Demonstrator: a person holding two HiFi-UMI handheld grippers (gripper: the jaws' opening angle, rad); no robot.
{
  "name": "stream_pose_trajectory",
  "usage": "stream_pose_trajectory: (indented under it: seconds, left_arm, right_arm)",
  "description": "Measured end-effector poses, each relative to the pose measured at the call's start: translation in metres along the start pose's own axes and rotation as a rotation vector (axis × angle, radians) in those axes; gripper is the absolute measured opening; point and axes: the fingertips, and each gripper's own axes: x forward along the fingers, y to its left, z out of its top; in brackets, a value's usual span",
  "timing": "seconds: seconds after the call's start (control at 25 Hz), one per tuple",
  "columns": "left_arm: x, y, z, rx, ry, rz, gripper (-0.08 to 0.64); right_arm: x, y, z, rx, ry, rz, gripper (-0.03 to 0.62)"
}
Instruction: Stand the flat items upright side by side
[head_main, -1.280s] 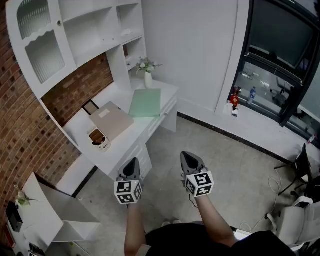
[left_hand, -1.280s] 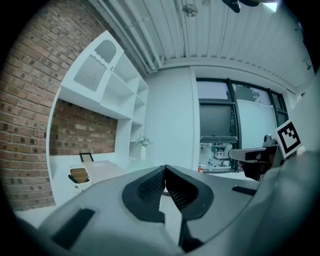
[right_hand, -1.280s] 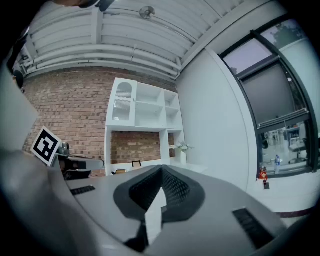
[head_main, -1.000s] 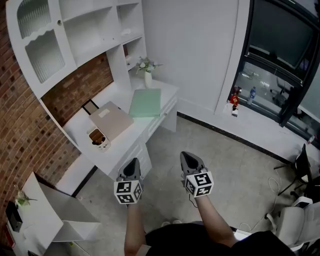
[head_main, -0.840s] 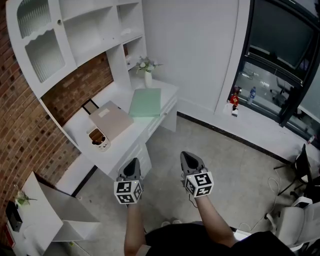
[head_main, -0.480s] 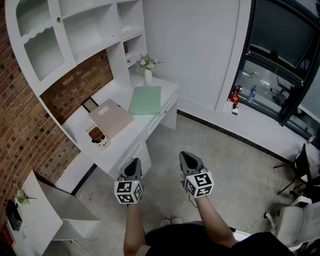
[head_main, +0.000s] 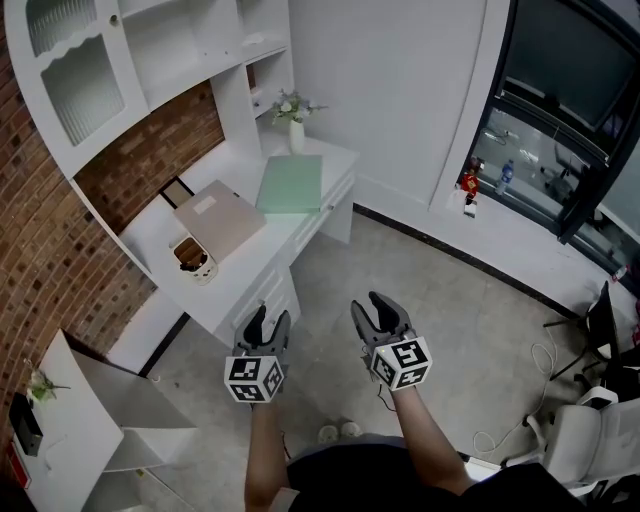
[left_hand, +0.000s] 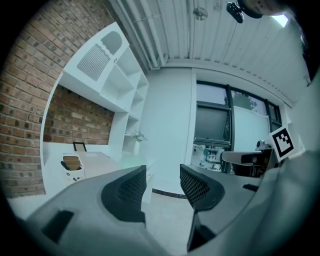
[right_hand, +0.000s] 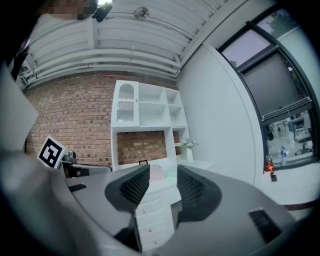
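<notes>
Left tongs (head_main: 262, 318) and right tongs (head_main: 370, 305), head view: both opening and empty, over the floor (head_main: 450, 290) just off the tabletop's (head_main: 255, 255) front edge; tan folder (head_main: 218, 218) and green folder (head_main: 291, 184) lie flat on the tabletop. Left gripper view: left tongs (left_hand: 163, 175) parted, nothing between. Right gripper view: right tongs (right_hand: 163, 175) parted, nothing between, facing the tabletop's drawers (right_hand: 152, 212).

A study or office is shown: a white desk (head_main: 232, 168) with shelves (head_main: 180, 40) is set against a brick wall (head_main: 40, 250), a flower vase (head_main: 296, 137) is kept on it, and a large window (head_main: 570, 80) and a swivel chair (head_main: 590, 445) are seen.
</notes>
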Motion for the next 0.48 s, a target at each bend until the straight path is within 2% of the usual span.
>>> stream_pose_trajectory:
  seconds: [0.28,0.48]
  left_arm:
    - [-0.012,0.004,-0.004,-0.008,-0.001,-0.014,0.195]
    - [-0.018,0.005,-0.003,0.006,-0.009,-0.041,0.195]
  right_arm:
    - [-0.01,0.009,-0.005,-0.011,0.009,-0.022,0.165]
    - [-0.018,0.012,0.005,-0.027,-0.024,-0.056,0.166]
